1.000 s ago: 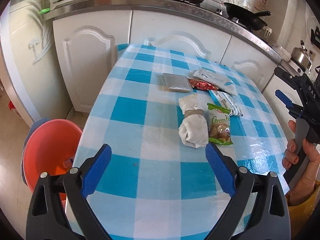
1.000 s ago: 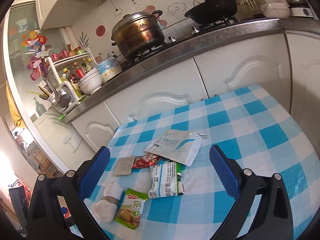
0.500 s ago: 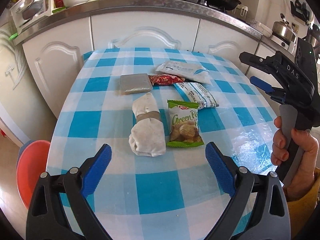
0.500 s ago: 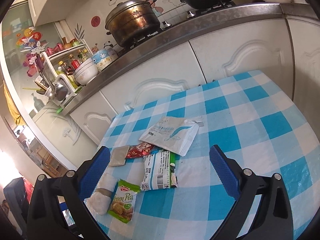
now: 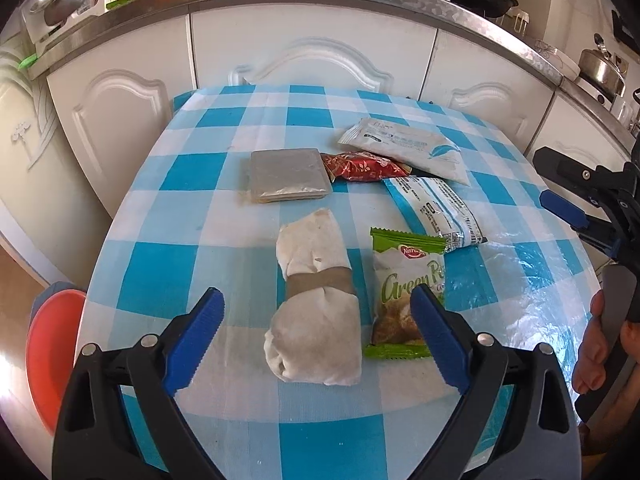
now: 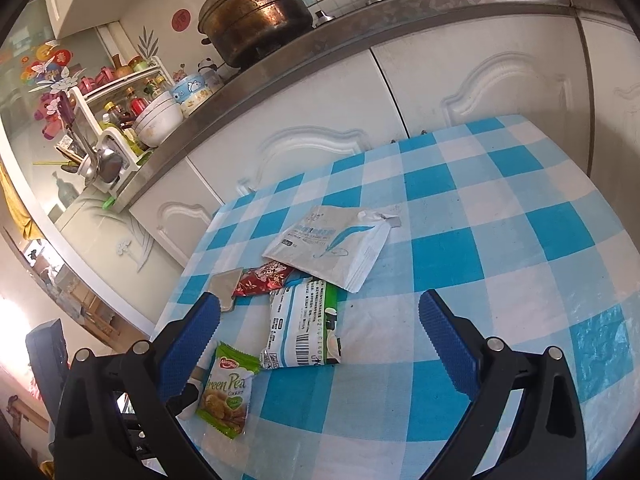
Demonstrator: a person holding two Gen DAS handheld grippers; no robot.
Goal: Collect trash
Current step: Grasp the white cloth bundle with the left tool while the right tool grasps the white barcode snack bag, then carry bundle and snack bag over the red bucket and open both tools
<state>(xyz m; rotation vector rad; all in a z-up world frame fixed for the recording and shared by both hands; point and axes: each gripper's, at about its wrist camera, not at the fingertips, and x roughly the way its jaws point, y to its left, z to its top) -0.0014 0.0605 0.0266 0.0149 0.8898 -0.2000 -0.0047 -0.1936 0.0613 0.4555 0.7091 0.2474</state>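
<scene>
The green snack packet (image 5: pixel 404 292) at the worktop's near edge reads "Green P…" in large green letters under a small red oval logo whose letters are too small to make out; in the right wrist view the same packet (image 6: pixel 226 390) shows "reen Pea" with a smaller word below it, unreadable. At its 12 o'clock, the white and blue wrapper (image 6: pixel 302 326) carries a barcode and rows of tiny print and digits, all illegible

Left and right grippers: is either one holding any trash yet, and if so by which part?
Nothing is held. The left gripper is open above the white bundle; the right gripper is open over the blue-and-white packet.
</scene>
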